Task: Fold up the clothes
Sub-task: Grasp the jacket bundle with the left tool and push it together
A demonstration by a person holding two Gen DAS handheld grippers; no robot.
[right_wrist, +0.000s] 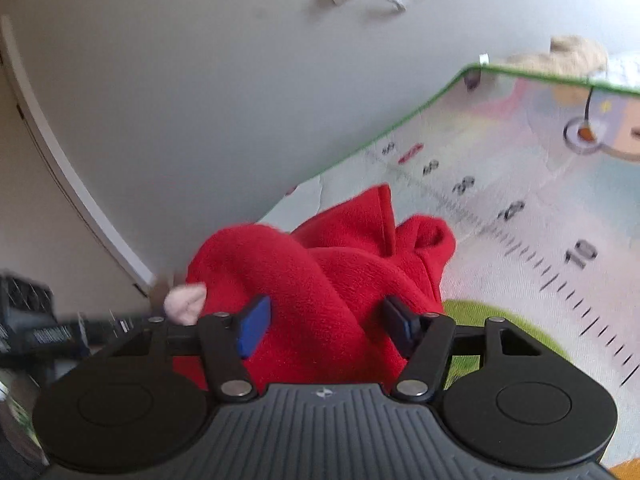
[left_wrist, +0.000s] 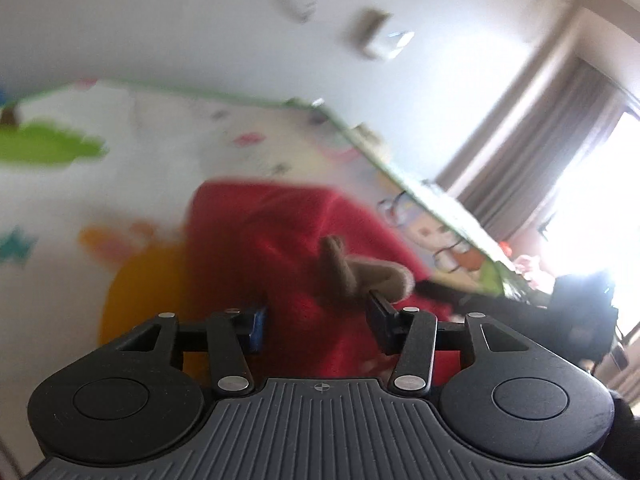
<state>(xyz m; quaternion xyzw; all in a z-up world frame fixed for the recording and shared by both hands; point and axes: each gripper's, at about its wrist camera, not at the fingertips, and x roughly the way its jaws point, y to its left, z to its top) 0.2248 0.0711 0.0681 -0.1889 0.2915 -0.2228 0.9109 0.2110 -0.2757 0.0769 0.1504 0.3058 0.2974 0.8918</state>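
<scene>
A red fleece garment lies bunched on a colourful play mat; the left wrist view is blurred. A brown and beige soft piece sticks out of it near the right finger. My left gripper is open, its fingers wide apart with red cloth between them. In the right wrist view the same red garment is heaped on the mat, a hem pointing up. A pale pink piece pokes out at its left. My right gripper is open, with red fleece bulging between its spread fingers.
The mat's green edge borders a pale floor. Grey curtains and a bright window stand at the right, with dark gear below. Black equipment sits at the left. A beige soft thing lies beyond the mat.
</scene>
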